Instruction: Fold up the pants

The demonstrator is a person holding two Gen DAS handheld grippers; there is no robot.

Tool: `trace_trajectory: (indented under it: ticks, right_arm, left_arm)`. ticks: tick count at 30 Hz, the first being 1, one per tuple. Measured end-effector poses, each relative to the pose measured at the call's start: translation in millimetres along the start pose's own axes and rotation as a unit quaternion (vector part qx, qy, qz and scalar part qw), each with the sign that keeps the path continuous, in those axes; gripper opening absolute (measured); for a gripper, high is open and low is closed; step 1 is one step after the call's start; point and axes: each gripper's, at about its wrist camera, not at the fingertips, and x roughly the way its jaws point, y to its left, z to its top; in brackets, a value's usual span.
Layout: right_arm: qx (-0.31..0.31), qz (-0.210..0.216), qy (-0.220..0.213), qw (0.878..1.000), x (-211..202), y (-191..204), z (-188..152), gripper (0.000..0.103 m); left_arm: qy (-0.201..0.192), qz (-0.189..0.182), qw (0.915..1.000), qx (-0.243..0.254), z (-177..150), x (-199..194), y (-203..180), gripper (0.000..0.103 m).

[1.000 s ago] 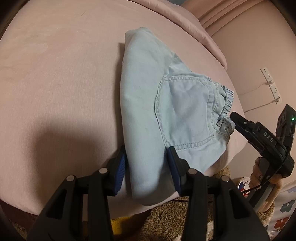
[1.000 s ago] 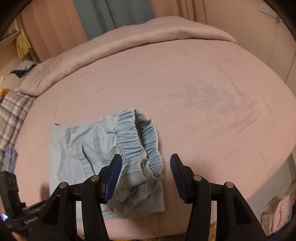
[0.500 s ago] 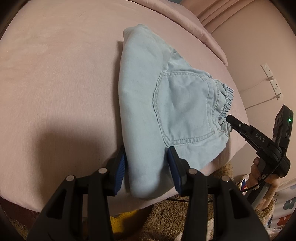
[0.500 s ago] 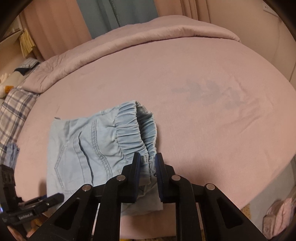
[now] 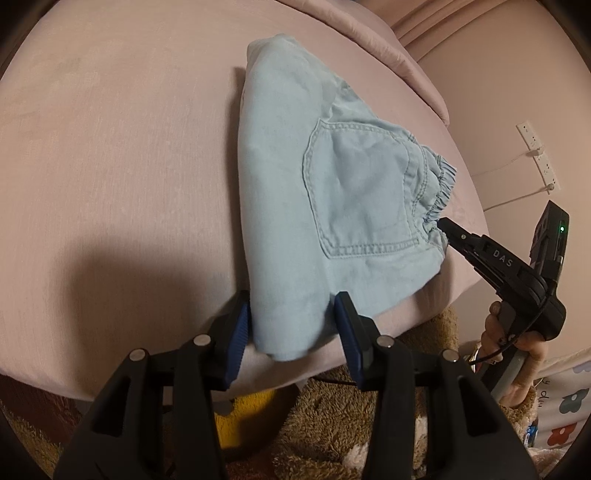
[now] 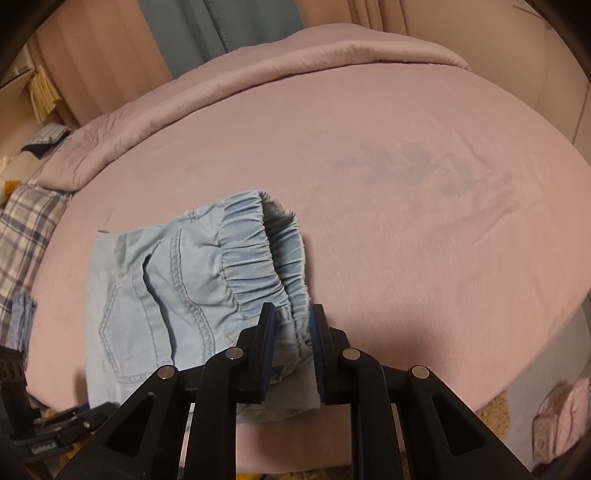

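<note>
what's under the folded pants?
Folded pants lie on the pink bedsheet; the corner nearest the left gripper overhangs the bed edge. Anything beneath them is covered.

White letters "DAS" on the black right gripper [image 5: 448,230]; other lettering unreadable

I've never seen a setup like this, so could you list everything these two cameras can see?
pants: one, light blue, folded, near the bed's edge
bed: one, pink cover
duvet: one, pink, far end of bed
curtain: teal, behind bed
plaid cloth: blue-white, left of bed
power strip: one, white, on wall
rug: brown, shaggy, on floor
left claw: black, blue pads, open around the pants' near fold
right claw: black, shut on the waistband
hand: one, holding right claw's handle
</note>
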Motion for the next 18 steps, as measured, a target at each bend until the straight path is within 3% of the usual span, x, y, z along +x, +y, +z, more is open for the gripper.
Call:
trace_trajectory:
  ticks: [6,11,14,16,18]
  right_arm:
    - [0.003,0.0,-0.001,1.0,-0.4,-5.1,-3.9,0.018]
    - [0.012,0.002,0.0,1.0,-0.6,-9.1,-4.3,0.022]
    - [0.028,0.011,0.004,1.0,-1.5,-14.6,-5.5,0.026]
    - [0.034,0.015,0.005,0.999,-4.3,-16.3,-5.2,0.03]
    - [0.038,0.01,0.003,0.999,-7.1,-18.3,-4.8,0.044]
  left_arm:
    - [0.006,0.007,1.0,0.004,1.8,-4.9,-6.4,0.048]
    - [-0.029,0.051,0.998,0.024,10.0,-15.5,-14.4,0.064]
    - [-0.052,0.052,0.997,0.027,18.2,-23.5,-11.5,0.074]
    - [-0.063,0.047,0.9966,0.025,25.8,-26.4,-9.1,0.079]
    - [-0.071,0.047,0.9961,0.024,32.3,-26.4,-8.5,0.083]
